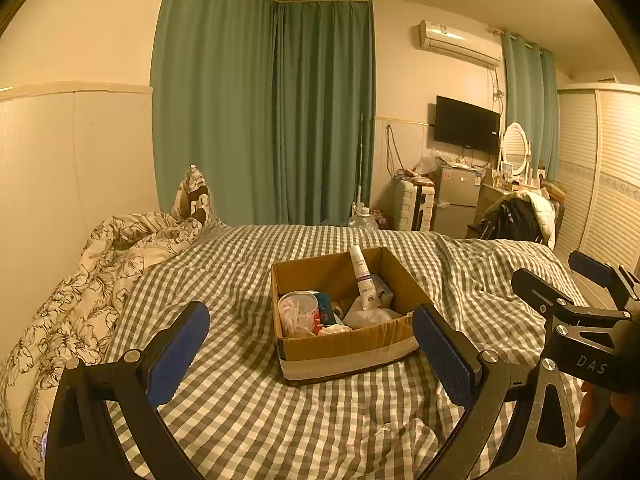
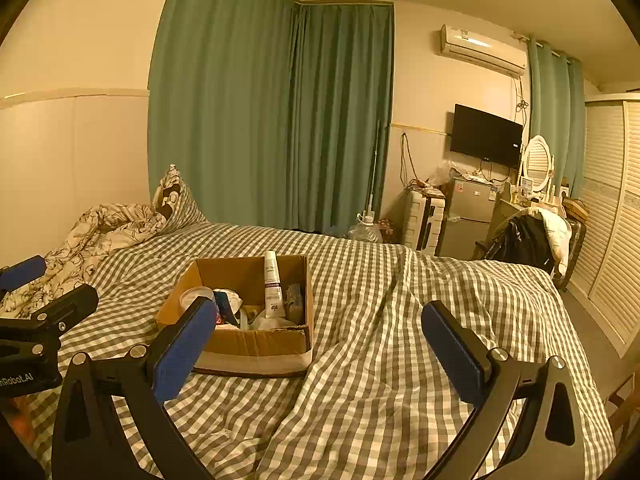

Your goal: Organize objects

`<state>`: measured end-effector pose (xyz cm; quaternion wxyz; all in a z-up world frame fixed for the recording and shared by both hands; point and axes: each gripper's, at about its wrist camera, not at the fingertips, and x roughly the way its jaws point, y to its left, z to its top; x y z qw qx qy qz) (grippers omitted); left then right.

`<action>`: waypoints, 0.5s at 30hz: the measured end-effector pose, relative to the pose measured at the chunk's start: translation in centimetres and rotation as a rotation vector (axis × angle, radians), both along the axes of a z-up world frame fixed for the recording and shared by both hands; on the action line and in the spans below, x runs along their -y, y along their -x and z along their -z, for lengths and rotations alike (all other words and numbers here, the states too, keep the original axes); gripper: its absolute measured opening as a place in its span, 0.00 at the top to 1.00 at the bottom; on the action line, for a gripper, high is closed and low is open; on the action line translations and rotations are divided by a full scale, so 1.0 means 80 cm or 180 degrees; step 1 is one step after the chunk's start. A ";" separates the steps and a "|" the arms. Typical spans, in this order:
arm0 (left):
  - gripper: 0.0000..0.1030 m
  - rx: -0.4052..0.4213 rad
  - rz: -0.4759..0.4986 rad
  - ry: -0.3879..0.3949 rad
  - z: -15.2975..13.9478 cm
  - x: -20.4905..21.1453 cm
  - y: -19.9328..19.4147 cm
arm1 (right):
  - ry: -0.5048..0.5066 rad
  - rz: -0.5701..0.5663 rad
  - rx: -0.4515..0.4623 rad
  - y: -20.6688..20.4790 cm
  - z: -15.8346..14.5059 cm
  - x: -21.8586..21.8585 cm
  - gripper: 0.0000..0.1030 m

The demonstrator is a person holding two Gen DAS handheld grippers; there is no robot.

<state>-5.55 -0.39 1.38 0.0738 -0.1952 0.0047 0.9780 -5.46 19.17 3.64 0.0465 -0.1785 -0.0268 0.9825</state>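
Note:
An open cardboard box [image 1: 347,347] sits on the checked bed sheet [image 1: 240,400]. It holds a white tube [image 1: 362,278] standing upright, a round can [image 1: 299,313] with a white top, and several small items. My left gripper [image 1: 312,344] is open and empty, just in front of the box. In the right wrist view the box [image 2: 256,342] lies left of centre with the tube [image 2: 273,284] in it. My right gripper [image 2: 316,340] is open and empty, to the right of the box. Each gripper shows at the edge of the other's view.
A crumpled floral quilt [image 1: 100,272] lies at the bed's left side by the wall. Green curtains [image 1: 264,120] hang behind the bed. A small fridge [image 2: 468,216], a TV [image 2: 486,134], a chair with clothes [image 2: 528,240] and a louvred wardrobe [image 2: 612,220] stand at the right.

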 end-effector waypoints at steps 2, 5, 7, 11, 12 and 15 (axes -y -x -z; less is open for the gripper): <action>0.00 0.0003 0.0006 -0.0001 0.001 -0.001 0.000 | 0.0004 -0.0004 0.0001 0.000 0.000 0.000 0.00; 0.00 0.0004 0.0009 0.0000 0.002 -0.001 0.000 | 0.0005 0.0000 0.0011 0.001 0.001 0.000 0.00; 0.00 0.0002 0.0014 0.0000 0.003 -0.002 -0.001 | 0.0007 0.0004 0.0022 0.002 0.002 0.000 0.00; 0.00 0.0005 0.0014 -0.0002 0.003 -0.002 -0.002 | 0.0030 -0.0008 0.0061 0.004 0.003 0.000 0.00; 0.00 0.0005 0.0014 -0.0002 0.003 -0.002 -0.002 | 0.0038 -0.0014 0.0070 0.005 0.003 0.000 0.00; 0.00 0.0005 0.0017 0.0002 0.003 -0.002 -0.002 | 0.0044 -0.0014 0.0076 0.005 0.004 0.000 0.00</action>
